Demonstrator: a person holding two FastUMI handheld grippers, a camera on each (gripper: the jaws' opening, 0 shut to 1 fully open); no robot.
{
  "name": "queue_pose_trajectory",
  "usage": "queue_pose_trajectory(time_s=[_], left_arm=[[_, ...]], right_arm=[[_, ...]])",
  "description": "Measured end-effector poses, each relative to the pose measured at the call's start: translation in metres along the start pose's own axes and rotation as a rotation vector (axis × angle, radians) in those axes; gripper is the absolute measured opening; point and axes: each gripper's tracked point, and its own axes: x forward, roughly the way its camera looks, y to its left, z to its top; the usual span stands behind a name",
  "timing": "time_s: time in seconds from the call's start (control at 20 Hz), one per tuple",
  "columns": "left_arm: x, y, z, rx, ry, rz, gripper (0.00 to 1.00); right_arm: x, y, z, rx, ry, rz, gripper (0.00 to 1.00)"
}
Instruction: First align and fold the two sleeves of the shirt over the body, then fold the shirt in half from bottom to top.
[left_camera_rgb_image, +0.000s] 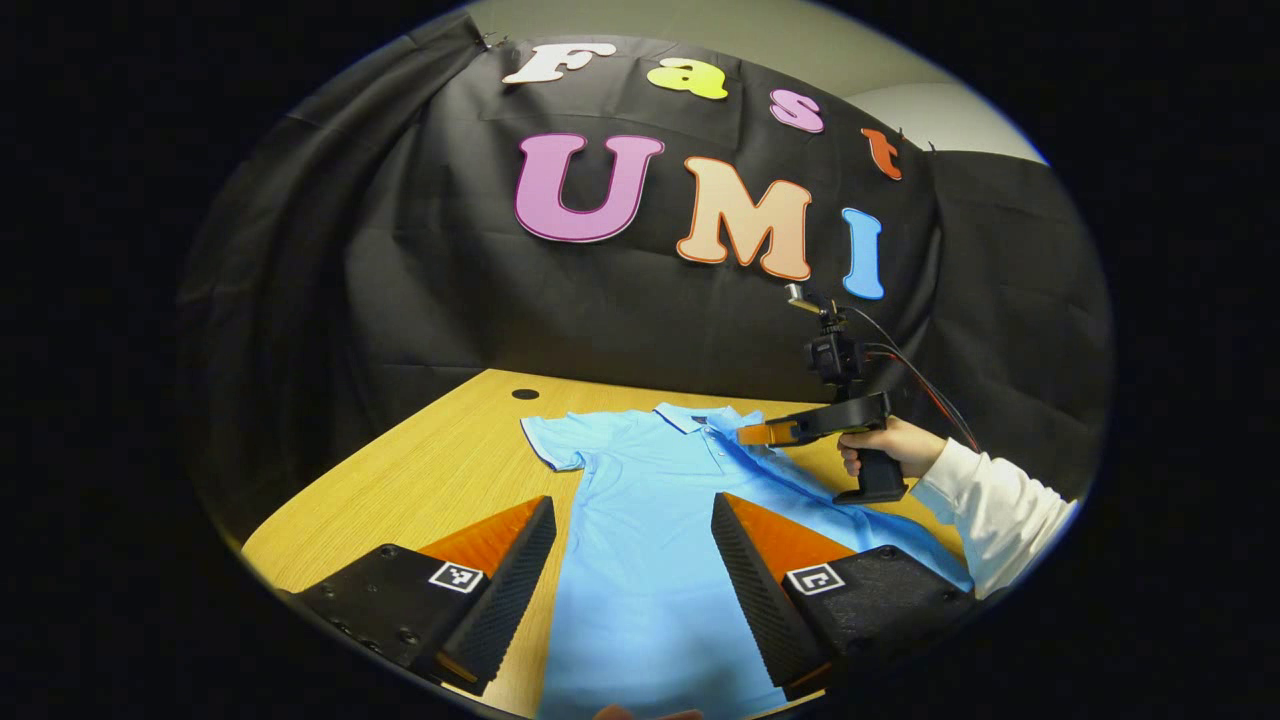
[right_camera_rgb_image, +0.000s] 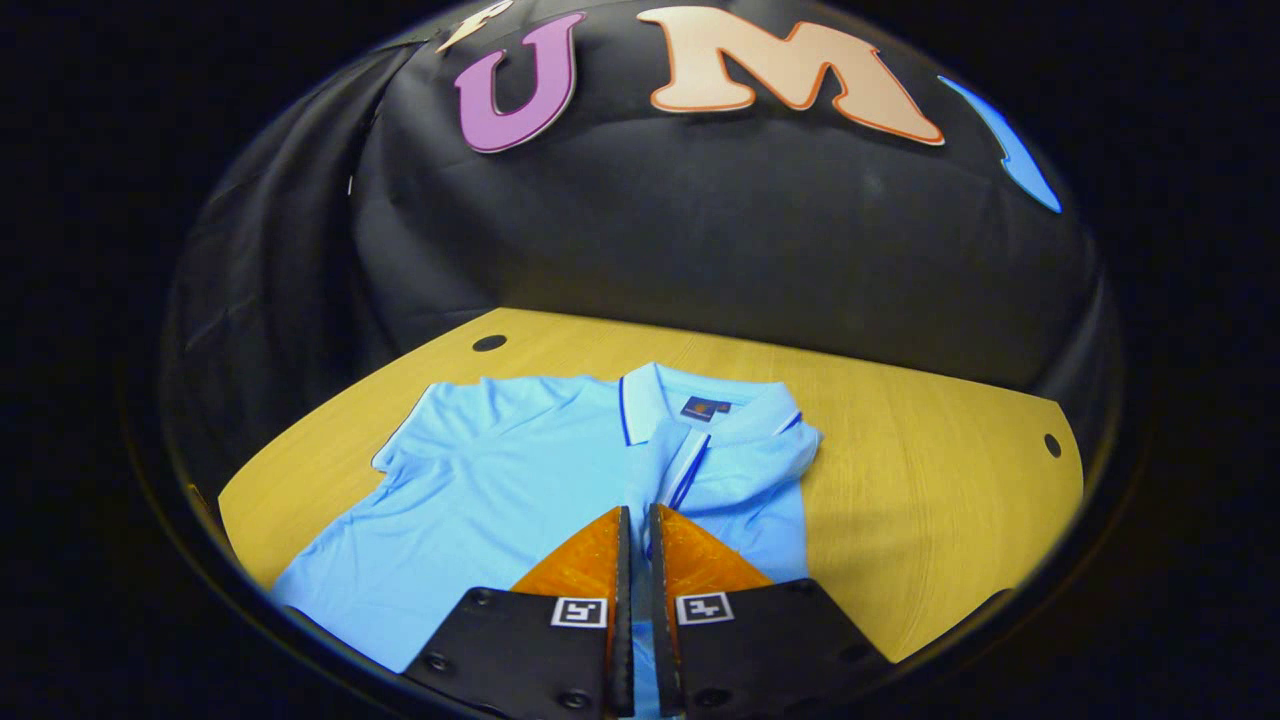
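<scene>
A light blue polo shirt (left_camera_rgb_image: 640, 560) (right_camera_rgb_image: 480, 480) lies face up on the wooden table, collar (right_camera_rgb_image: 690, 400) toward the booth wall. Its left sleeve (left_camera_rgb_image: 550, 445) (right_camera_rgb_image: 400, 450) is spread flat. The other sleeve's side is drawn in over the chest, with a rumpled fold at the shoulder (right_camera_rgb_image: 800, 445). My right gripper (right_camera_rgb_image: 640, 512) (left_camera_rgb_image: 760, 434) hovers over the placket, shut on a thin strip of that sleeve's fabric. My left gripper (left_camera_rgb_image: 633, 500) is wide open above the shirt's lower body, a finger on each side.
The table (left_camera_rgb_image: 440, 450) (right_camera_rgb_image: 920, 480) has bare wood on both sides of the shirt. Round holes (left_camera_rgb_image: 525, 394) (right_camera_rgb_image: 1045, 445) sit near its far corners. A hand (left_camera_rgb_image: 900, 445) in a white sleeve (left_camera_rgb_image: 990, 500) holds the right gripper. Black cloth walls close in behind.
</scene>
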Motion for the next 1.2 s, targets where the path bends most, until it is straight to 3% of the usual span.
queue_pose_trajectory(time_s=[0.15, 0.3, 0.6, 0.9, 1.2], left_arm=[[0.001, 0.003, -0.003, -0.004, 0.007, 0.006, 0.93], [0.005, 0.004, -0.006, -0.011, 0.020, 0.007, 0.94], [0.014, 0.024, -0.009, -0.005, 0.027, 0.041, 0.94], [0.037, 0.055, -0.023, -0.017, 0.073, 0.091, 0.94], [0.104, 0.085, 0.003, 0.058, 0.113, 0.136, 0.94]], right_arm=[[-0.007, 0.023, 0.000, 0.025, 0.008, 0.079, 0.23], [-0.023, 0.023, 0.012, 0.014, -0.033, 0.083, 0.97], [-0.086, 0.018, 0.010, 0.046, -0.120, 0.116, 0.97], [-0.160, -0.007, -0.028, 0.044, -0.199, 0.082, 0.97], [-0.214, -0.043, -0.068, 0.159, -0.271, 0.036, 0.98]])
